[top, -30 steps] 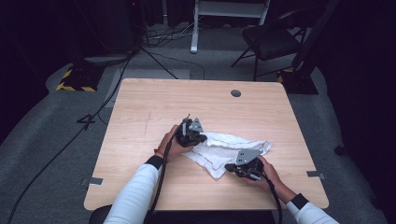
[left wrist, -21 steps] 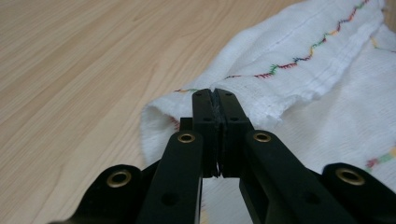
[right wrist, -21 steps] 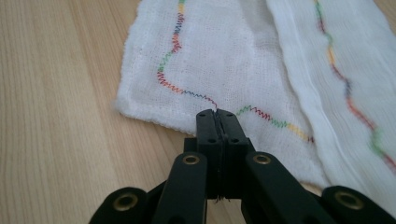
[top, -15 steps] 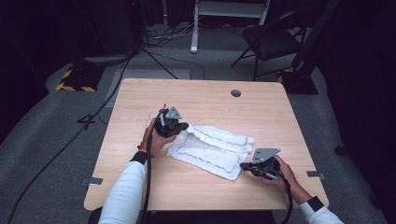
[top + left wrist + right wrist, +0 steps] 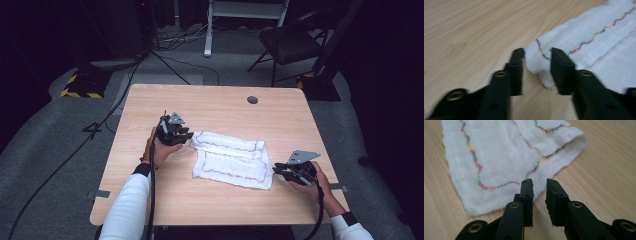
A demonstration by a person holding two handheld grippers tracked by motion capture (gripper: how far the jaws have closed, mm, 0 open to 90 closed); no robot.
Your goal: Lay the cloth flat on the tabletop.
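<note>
Since a second ago you have drawn both grippers apart, and the white cloth [image 5: 231, 159] that lay bunched between them is now spread out flat across the middle of the wooden table [image 5: 210, 105]. Both pairs of jaws have just been opening. The cloth is a gauzy rag with a wavy multicoloured stitch line running along its edges, one long side folded back over itself.

Your left gripper [image 5: 181, 135] sits at the cloth's left corner; in the left gripper view its jaws stand apart with that corner [image 5: 537, 58] between them, the pads not pressing on it. Your right gripper [image 5: 278, 169] is at the cloth's near right corner; in the right gripper view its jaws stand slightly apart just over the hem [image 5: 499, 187], nothing clamped.

Beyond the table a dark chair [image 5: 292, 42] stands on the grey floor, with cables [image 5: 170, 37] trailing nearby.
</note>
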